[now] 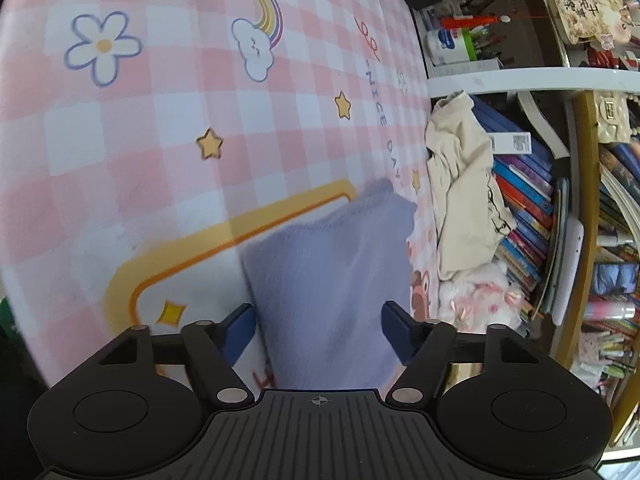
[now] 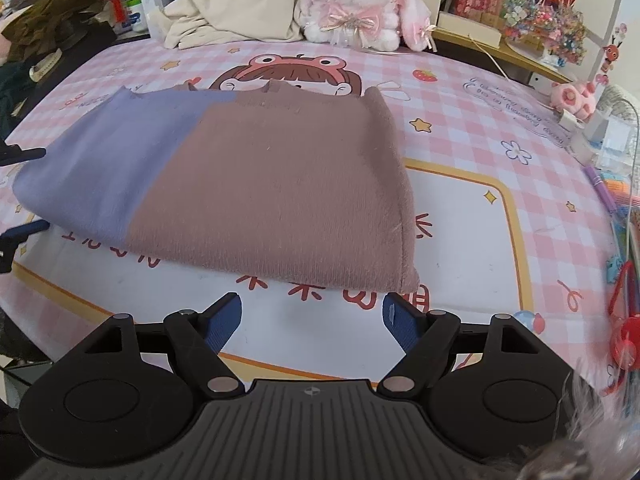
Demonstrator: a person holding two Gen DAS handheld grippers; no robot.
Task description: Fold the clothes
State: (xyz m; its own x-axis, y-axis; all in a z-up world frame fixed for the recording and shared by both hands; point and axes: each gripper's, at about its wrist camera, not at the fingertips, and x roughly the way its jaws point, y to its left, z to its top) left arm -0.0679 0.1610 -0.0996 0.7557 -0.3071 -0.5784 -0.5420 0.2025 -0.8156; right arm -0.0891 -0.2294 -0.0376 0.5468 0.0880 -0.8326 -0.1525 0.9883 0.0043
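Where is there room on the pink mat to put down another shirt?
The white panel inside the orange border, right of the folded purple-and-brown sweater, is bare. So is the checked patch around the rainbow. It is crowded along the back, with the beige garment and plush bunny, and at the right edge with pens.

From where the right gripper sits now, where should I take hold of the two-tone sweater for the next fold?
Probably the near brown corner of the sweater, coming from the near side, low along the mat. That hem edge lies flat just ahead of the open right gripper, so one finger can slip under it.
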